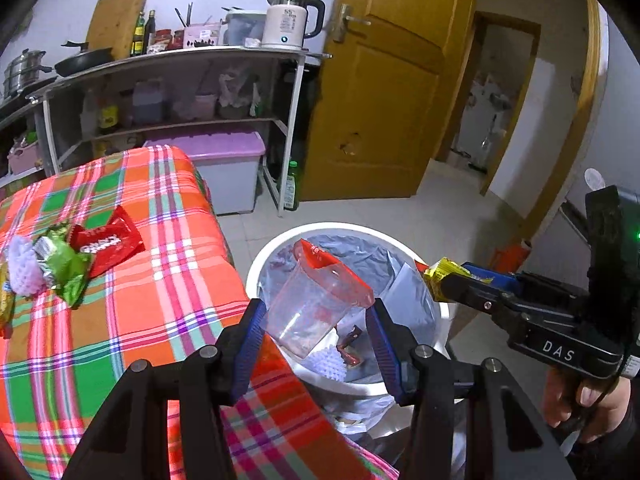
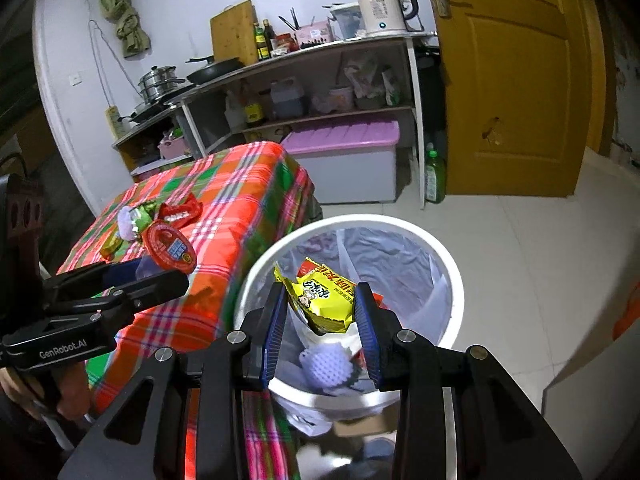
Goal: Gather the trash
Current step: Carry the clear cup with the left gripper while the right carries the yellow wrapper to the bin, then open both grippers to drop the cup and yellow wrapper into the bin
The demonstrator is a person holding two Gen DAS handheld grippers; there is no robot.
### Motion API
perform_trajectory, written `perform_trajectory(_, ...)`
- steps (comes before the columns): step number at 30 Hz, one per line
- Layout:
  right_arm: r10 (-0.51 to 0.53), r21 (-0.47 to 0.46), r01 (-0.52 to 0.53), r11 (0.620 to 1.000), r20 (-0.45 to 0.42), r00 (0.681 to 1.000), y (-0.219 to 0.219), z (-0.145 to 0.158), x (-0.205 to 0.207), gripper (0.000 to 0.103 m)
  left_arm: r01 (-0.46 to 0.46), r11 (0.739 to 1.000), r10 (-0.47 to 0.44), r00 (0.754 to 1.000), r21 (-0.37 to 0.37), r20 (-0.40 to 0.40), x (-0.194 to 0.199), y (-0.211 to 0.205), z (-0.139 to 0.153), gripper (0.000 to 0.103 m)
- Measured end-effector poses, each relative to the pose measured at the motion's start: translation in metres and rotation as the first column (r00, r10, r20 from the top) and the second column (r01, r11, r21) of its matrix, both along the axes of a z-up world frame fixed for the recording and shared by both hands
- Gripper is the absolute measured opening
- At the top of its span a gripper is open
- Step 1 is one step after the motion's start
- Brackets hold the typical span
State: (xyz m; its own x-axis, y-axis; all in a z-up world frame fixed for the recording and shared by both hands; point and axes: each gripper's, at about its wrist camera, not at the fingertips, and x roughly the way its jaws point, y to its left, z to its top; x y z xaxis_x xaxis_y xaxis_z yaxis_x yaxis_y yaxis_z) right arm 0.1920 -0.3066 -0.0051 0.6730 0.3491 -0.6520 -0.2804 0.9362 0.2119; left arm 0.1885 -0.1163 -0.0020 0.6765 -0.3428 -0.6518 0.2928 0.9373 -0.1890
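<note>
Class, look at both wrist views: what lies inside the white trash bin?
Inside the white trash bin there is a plastic liner, a white spiky foam net and a small dark wrapper. The yellow snack packet and clear plastic cup hide the rest.

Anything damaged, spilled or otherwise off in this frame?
The wooden door has a gouged, chipped patch low on its panel. Nothing has spilled: the left gripper holds the plastic cup and the right gripper the yellow wrapper, both over the trash bin.
</note>
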Motion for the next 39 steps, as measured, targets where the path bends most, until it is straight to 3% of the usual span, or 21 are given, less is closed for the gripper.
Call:
perform_trajectory(20,-0.052,-0.016,0.051,0.999,-0.094,0.994,-0.019,-0.037,0.033,0.038,0.035,0.999,-0.035,0.994,-0.005,-0.107,0.042,-0.021,-0.036,0.052)
perform_trajectory(23,-0.059,-0.011,0.058,0.998,-0.102,0.993,-0.022,-0.041,0.036,0.047,0.036,0.999,-0.037,0.990,-0.014,-0.134,0.047,-0.022,-0.040,0.052)
perform_trajectory(27,-0.063,-0.008,0.063,0.998,-0.107,0.992,-0.023,-0.044,0.037,0.047,0.036,0.999,-0.039,0.987,-0.020,-0.157,0.052,-0.023,-0.044,0.053)
perform_trajectory(39,-0.050,-0.003,0.050,0.999,-0.054,0.997,-0.017,-0.021,0.020,0.047,0.024,0.999,-0.027,0.995,-0.036,-0.092,0.036,-0.014,-0.025,0.053)
